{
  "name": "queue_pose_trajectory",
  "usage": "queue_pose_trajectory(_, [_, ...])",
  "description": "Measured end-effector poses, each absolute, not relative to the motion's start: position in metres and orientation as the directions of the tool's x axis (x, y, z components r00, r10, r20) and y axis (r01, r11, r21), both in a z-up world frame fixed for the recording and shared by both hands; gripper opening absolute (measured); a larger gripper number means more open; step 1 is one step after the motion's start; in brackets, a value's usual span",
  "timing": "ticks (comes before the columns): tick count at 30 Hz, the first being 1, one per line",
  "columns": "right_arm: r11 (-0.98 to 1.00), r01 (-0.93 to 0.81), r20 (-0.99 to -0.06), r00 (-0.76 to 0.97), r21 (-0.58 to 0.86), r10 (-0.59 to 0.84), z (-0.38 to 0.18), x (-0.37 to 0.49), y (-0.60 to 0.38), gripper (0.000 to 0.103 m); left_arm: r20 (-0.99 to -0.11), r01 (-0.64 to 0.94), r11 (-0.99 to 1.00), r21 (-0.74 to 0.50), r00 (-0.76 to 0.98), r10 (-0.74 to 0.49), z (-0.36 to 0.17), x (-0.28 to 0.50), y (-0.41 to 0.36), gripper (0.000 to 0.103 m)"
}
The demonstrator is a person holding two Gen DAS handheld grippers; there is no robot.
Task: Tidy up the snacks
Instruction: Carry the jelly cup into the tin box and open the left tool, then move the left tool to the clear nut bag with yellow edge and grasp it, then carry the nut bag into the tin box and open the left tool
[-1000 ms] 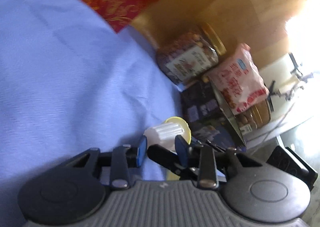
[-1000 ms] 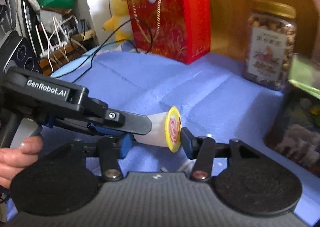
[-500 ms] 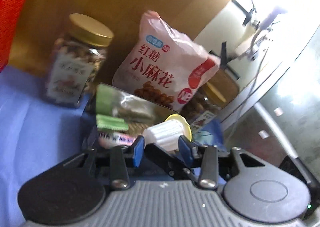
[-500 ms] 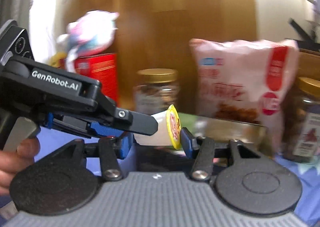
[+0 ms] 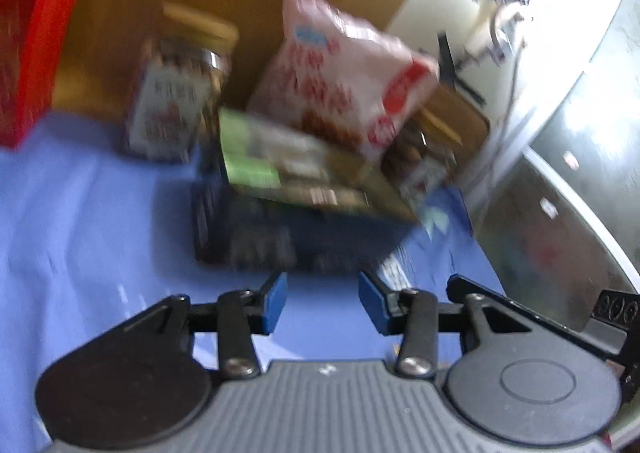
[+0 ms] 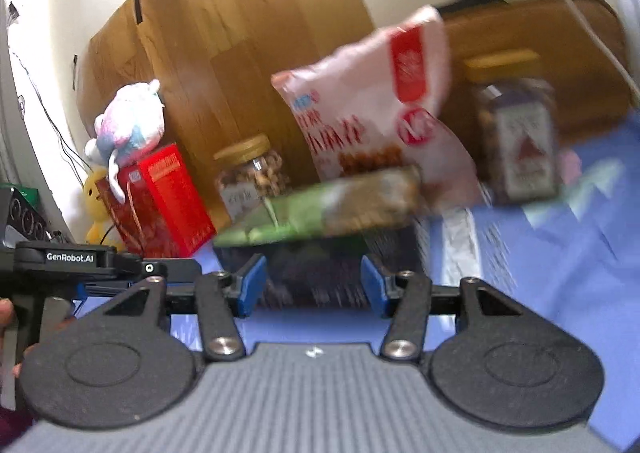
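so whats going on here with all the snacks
A person is sorting snacks with a gripper in each hand. Both the left gripper and right gripper are open and empty, facing a dark box topped by a green packet. A pink snack bag leans behind it, between two gold-lidded jars. The left jaws have just been opening.

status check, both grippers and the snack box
Left gripper open, jaws just widened, nothing between. Right gripper open, empty. Dark snack box ahead, green packet on top.
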State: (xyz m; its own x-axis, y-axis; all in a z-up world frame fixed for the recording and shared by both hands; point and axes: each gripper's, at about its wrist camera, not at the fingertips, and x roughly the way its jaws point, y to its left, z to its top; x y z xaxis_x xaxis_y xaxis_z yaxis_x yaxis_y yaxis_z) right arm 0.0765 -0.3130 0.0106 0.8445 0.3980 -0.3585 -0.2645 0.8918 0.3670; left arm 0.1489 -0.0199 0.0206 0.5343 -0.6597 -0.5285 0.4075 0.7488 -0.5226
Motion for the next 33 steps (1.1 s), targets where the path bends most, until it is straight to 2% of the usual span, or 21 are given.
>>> queue_pose_trajectory(8, [0.919,-0.144,-0.454,0.834,0.367,0.312,-0.016,0.010,-0.339,0.056,-0.567,0.489,0.679,-0.547,0.380,-0.731,-0.001,0.133,-0.075,0.042])
queue_pose_trajectory(10, [0.914,-0.137,-0.472,0.821,0.381,0.320,-0.022,0.002,-0.342,0.056,-0.576,0.506,0.668,-0.546,0.352,-0.738,-0.004,0.131,-0.090,0.046])
queue_pose_trajectory(16, [0.923,-0.177,-0.507,0.792,0.342,0.340,-0.036,-0.002,-0.333,0.055,-0.609,0.503,0.656,-0.562,0.286,-0.740,-0.019,0.132,-0.121,0.045])
queue_pose_trajectory(18, [0.929,-0.193,-0.506,0.794,0.316,0.337,-0.038,0.000,-0.329,0.055,-0.609,0.512,0.641,-0.572,0.259,-0.750,-0.020,0.129,-0.128,0.046])
queue_pose_trajectory(19, [0.935,-0.199,-0.506,0.797,0.294,0.329,-0.038,0.001,-0.325,0.054,-0.616,0.516,0.649,-0.559,0.266,-0.741,-0.021,0.126,-0.130,0.042])
queue_pose_trajectory(22, [0.954,-0.205,-0.514,0.807,0.219,0.292,-0.038,0.001,-0.317,0.046,-0.623,0.529,0.647,-0.549,0.256,-0.739,-0.021,0.122,-0.135,0.039])
queue_pose_trajectory(25, [0.954,-0.207,-0.507,0.812,0.215,0.290,-0.038,0.002,-0.317,0.044,-0.617,0.538,0.647,-0.540,0.271,-0.739,-0.013,0.120,-0.135,0.037])
queue_pose_trajectory(33, [0.946,-0.280,-0.414,0.851,0.162,0.323,-0.002,0.030,-0.301,0.043,-0.522,0.535,0.659,-0.528,0.407,-0.749,0.032,0.140,-0.103,0.038])
